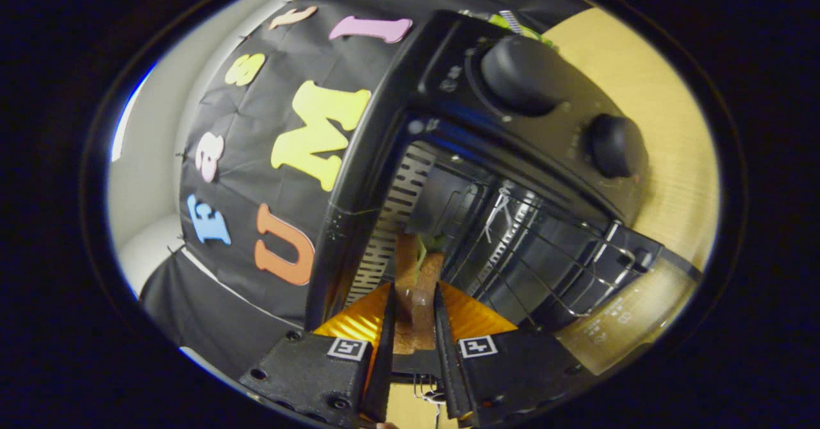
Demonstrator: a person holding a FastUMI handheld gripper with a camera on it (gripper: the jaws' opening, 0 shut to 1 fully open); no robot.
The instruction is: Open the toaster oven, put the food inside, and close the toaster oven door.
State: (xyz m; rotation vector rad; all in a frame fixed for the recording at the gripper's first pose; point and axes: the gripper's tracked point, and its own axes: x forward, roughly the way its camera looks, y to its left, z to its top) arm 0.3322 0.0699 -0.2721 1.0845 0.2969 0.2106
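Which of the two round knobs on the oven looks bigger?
The knob farther from the open door looks bigger than the other knob. The jaws grip the food.

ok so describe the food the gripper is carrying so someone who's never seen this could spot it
Start at the black toaster oven with two round knobs, its door open and a wire rack inside. At the oven's mouth the gripper has its two dark fingers pressed on the food, a brown sandwich-like piece with a bit of green at its far end. It is the one brown, soft-looking thing among black metal.
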